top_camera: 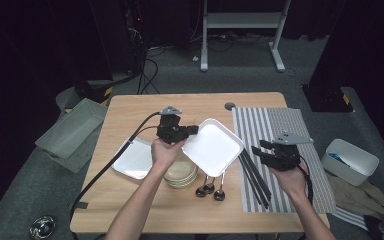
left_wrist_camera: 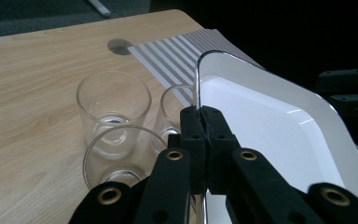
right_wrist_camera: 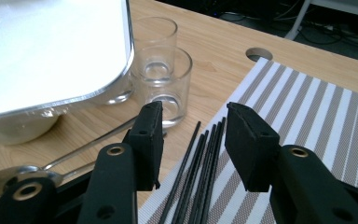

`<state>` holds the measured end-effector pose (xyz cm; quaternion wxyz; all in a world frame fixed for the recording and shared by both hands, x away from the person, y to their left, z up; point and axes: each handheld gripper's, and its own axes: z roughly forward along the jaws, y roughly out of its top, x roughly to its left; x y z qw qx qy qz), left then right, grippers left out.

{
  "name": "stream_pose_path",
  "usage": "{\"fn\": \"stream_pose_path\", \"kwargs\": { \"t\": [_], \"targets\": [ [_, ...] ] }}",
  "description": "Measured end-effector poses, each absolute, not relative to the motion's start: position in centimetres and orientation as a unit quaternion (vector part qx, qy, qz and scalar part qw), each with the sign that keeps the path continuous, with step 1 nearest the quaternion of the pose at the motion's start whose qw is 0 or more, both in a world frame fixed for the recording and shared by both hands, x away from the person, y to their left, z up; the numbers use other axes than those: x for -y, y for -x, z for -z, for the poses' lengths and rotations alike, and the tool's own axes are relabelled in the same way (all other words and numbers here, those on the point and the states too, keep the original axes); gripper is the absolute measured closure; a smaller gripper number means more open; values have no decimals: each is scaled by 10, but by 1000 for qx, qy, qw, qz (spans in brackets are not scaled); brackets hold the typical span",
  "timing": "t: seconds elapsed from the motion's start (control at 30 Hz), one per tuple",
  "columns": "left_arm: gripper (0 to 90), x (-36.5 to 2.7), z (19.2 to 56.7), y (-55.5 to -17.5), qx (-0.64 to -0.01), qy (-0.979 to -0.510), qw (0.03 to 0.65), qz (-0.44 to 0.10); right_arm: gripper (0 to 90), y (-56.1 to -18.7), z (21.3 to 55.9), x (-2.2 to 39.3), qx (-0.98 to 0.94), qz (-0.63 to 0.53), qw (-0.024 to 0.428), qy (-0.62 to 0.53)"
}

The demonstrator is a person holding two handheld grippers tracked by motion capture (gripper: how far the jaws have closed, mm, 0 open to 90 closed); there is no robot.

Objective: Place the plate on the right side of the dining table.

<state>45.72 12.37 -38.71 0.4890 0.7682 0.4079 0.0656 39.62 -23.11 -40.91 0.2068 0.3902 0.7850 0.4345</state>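
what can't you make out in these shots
- Glasses: in the high view, hidden under the lifted white plate.
- Stacked bowls: count unclear, covered by the left tool hand and plate.
- Spoons: handles run under the plate.
- Chopsticks: number unclear, bunched together.

At centre frame in the high view, the raised white tray hides the drinking glasses behind it and covers part of the bowl stack. The spoons' handles vanish under its lower edge.
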Motion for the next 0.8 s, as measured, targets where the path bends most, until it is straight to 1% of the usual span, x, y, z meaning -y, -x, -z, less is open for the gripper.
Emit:
{"fn": "stream_pose_path", "kwargs": {
  "t": [0.37, 0.8],
  "targets": [
    [887, -124, 388, -457, -407, -771, 486, -65, 619, -411, 390, 213, -792, -451, 188, -366],
    [886, -122, 389, -456, -406, -771, 486, -61, 656, -430, 381, 187, -801, -459, 161, -349]
  ]
}}
